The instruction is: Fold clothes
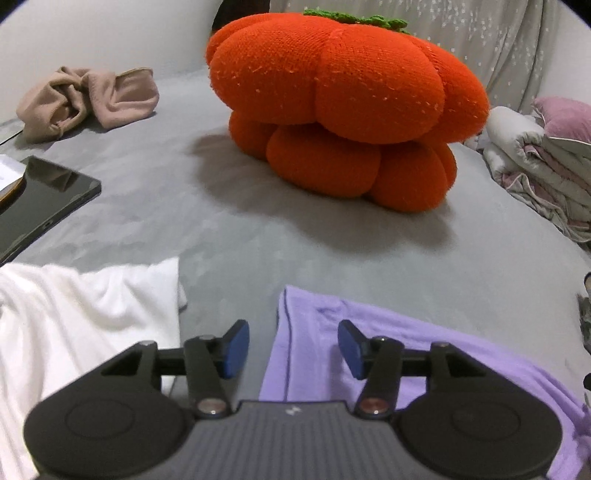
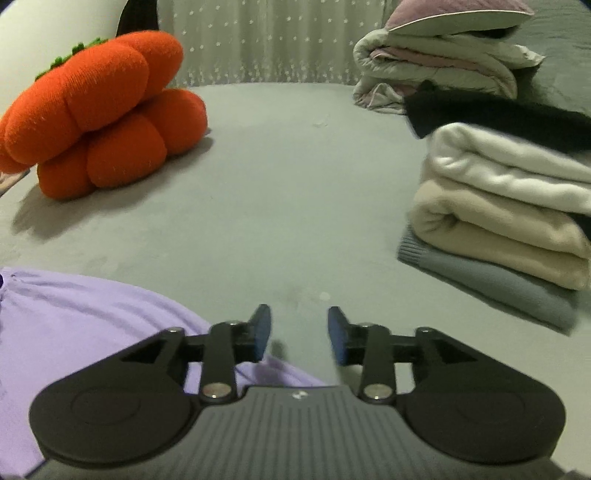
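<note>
Now the lilac garment (image 1: pixel 424 369) lies spread on the grey bed (image 1: pixel 295 240), likely laid flat for folding, a folded stack (image 2: pixel 509 221) waiting to the right. Left gripper (image 1: pixel 293 349) hovers over its edge — fingers (image 1: pixel 232 349) spread wide, holding nothing. Right gripper (image 2: pixel 300 334) too — released, just beside the cloth.

Near lies a lilac garment (image 1: pixel 369 354) beside a white garment (image 1: pixel 74 317) on the grey sheet (image 1: pixel 258 236); far stands an orange pumpkin cushion (image 1: pixel 343 110) with green stem (image 1: pixel 354 16).
</note>
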`<action>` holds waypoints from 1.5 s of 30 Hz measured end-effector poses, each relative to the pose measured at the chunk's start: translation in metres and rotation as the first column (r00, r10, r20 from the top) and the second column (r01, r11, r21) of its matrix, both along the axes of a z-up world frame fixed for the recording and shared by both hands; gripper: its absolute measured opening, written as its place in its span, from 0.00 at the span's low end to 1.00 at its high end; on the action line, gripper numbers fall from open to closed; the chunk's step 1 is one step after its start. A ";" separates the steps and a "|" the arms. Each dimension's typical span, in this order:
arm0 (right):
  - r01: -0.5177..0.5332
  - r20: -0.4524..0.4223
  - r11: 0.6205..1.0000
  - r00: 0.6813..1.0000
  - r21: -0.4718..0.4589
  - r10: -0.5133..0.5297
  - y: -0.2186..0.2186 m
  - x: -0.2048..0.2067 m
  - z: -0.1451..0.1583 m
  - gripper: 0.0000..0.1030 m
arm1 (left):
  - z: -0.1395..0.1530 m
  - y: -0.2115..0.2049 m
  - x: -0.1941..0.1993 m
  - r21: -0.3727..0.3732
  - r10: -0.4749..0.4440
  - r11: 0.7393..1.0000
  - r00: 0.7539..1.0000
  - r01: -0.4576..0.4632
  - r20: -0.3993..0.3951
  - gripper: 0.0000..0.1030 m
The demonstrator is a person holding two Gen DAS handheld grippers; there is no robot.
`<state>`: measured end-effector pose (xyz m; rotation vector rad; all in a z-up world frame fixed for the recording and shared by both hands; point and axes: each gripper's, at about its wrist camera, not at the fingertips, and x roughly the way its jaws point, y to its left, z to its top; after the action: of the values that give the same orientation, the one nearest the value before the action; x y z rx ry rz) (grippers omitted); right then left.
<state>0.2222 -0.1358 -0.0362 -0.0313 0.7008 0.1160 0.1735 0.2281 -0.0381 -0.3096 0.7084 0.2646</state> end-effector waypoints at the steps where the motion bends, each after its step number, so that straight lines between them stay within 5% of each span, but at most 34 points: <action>1: 0.006 -0.002 1.000 1.000 0.003 -0.006 -0.003 -0.005 0.002 0.38 | 0.002 0.000 -0.004 -0.004 0.001 1.000 1.000 -0.001 -0.004 0.55; 31: 0.199 -0.106 0.971 0.977 0.133 -0.186 -0.102 -0.142 0.012 0.45 | -0.002 0.009 -0.140 -0.070 -0.028 0.997 0.992 0.019 -0.122 0.54; 36: 0.231 -0.117 0.963 0.969 0.141 -0.215 -0.123 -0.158 0.014 0.46 | -0.008 0.003 -0.155 0.031 0.007 1.000 0.994 -0.003 -0.107 0.29; 41: 0.266 -0.140 0.951 0.959 0.158 -0.245 -0.147 -0.173 0.016 0.48 | -0.013 -0.011 -0.163 0.146 0.011 0.989 0.996 0.001 -0.084 0.24; 45: 0.298 -0.168 0.938 0.948 0.179 -0.269 -0.170 -0.184 0.017 0.49 | -0.005 -0.008 -0.174 0.099 0.026 0.995 0.995 -0.017 -0.095 0.25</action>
<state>0.0381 -0.3057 -0.0192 0.2755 0.8246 -0.0906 -0.0007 0.2201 -0.0428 -0.2117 0.7843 0.3353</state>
